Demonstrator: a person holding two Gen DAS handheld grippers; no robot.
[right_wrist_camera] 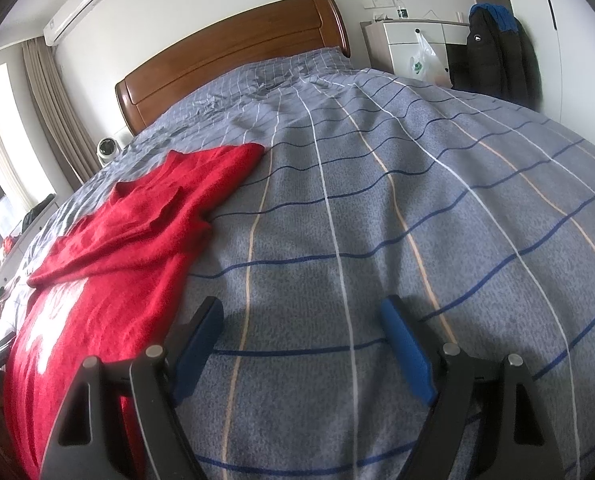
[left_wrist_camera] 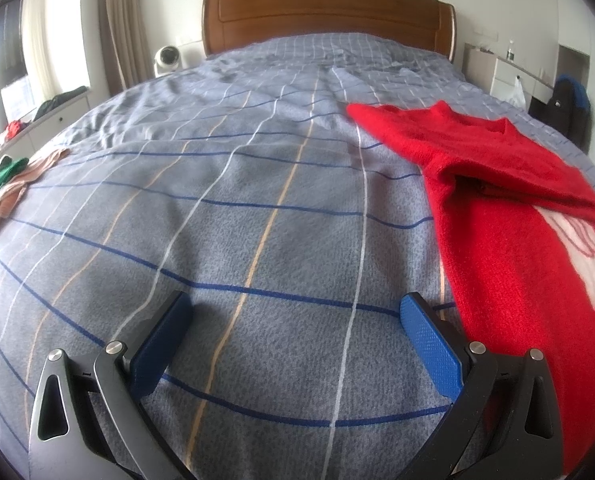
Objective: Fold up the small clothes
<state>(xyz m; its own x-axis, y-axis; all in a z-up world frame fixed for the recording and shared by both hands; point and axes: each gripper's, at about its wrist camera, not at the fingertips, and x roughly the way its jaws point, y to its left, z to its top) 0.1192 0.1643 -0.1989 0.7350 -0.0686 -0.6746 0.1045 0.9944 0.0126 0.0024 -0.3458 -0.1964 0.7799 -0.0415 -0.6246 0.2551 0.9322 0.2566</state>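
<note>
We hold both tongs over a bed covered with a grey-blue checked bedspread [left_wrist_camera: 257, 200], and neither one grips anything. Our left gripper [left_wrist_camera: 295, 312] stands with its jaws spread wide, the blue pads [left_wrist_camera: 429, 344] apart and only bare bedspread showing between them. Our right gripper [right_wrist_camera: 301, 316] is likewise wide open, its blue pads [right_wrist_camera: 407, 348] parted over the striped cloth with nothing between them. The task's garment, a red knitted sweater [left_wrist_camera: 517, 240], lies flat on the bedspread between the two tools: to the right of the left gripper, its near edge just beside that gripper's right finger, and to the left of the right gripper [right_wrist_camera: 109, 240], running close along that gripper's left finger. Whether the cloth touches either finger we cannot tell. One sleeve [left_wrist_camera: 497, 168] is folded across the chest of the sweater, and a white pattern [left_wrist_camera: 589, 256] shows on the front below it. The neckline points away from us, toward the wooden headboard [left_wrist_camera: 329, 16] far ahead of both tongs. Far to the left of the left gripper, at the edge of the bed, lie more small clothes, a green piece [left_wrist_camera: 1, 176] and a beige piece [left_wrist_camera: 13, 196]. Beyond the right gripper, ahead and to its right, a dark jacket [right_wrist_camera: 493, 48] hangs beside a white cabinet [right_wrist_camera: 401, 40].
</note>
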